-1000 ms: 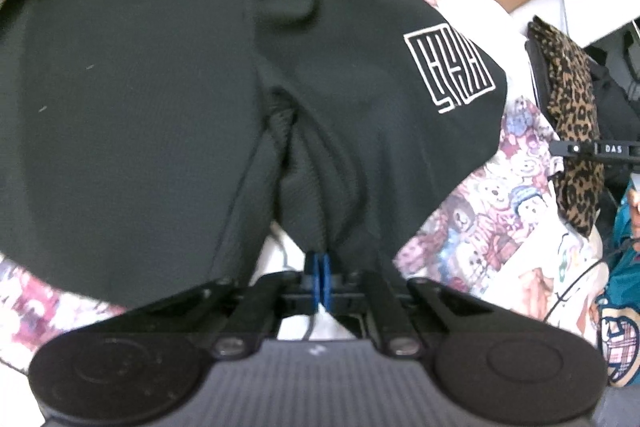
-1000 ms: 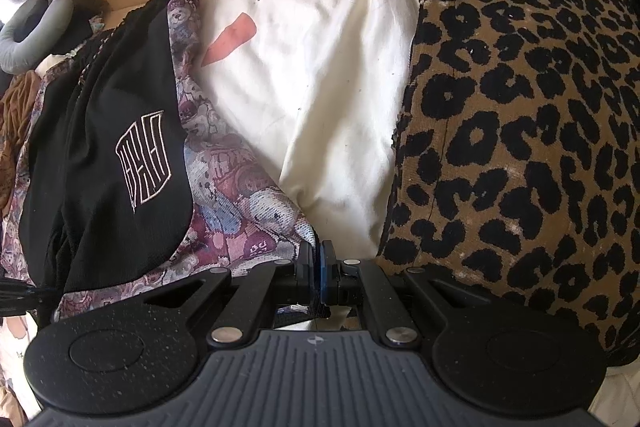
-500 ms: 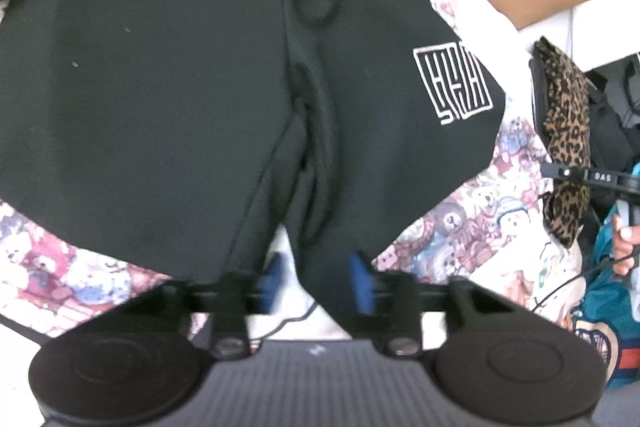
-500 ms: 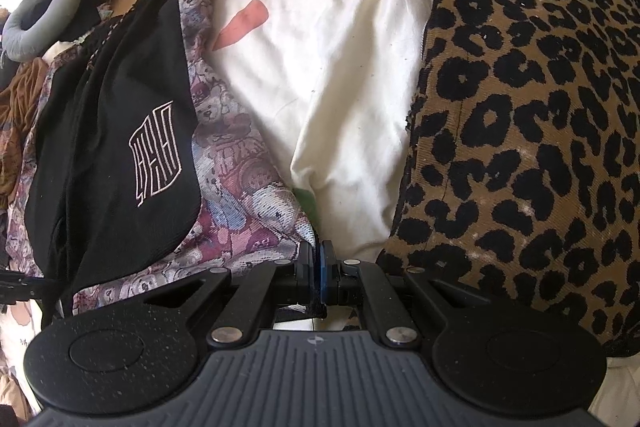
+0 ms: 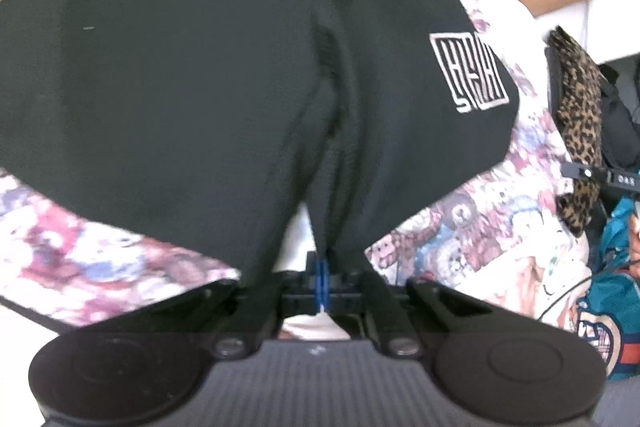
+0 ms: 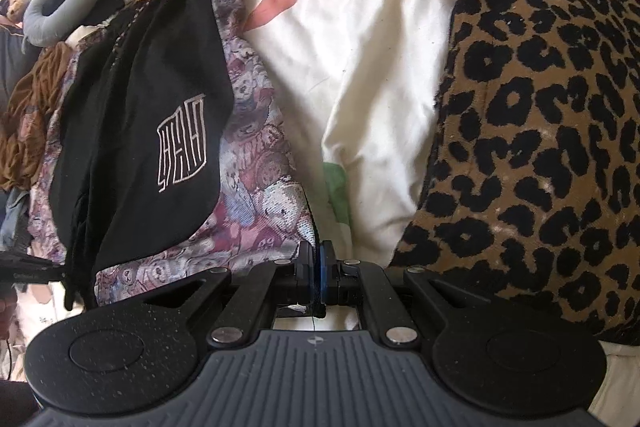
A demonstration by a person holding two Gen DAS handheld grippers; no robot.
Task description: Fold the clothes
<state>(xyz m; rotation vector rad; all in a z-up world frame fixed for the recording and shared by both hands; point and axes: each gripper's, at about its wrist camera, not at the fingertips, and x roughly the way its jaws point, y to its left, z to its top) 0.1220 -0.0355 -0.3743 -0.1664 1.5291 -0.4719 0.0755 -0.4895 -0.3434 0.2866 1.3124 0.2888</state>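
Left wrist view showed the left gripper (image 5: 322, 277), its jaws having just closed, pinching the crotch point of the black shorts (image 5: 192, 75) lying spread on a bear-print blanket (image 5: 472, 227). Done well, this step probably meant lifting slowly and keeping the pinch on both layers so the legs met evenly. Rightward, the right gripper (image 6: 316, 275) was pressed together on a dark fabric edge beside a cream pillow (image 6: 372, 75) and leopard cushion (image 6: 540, 107).
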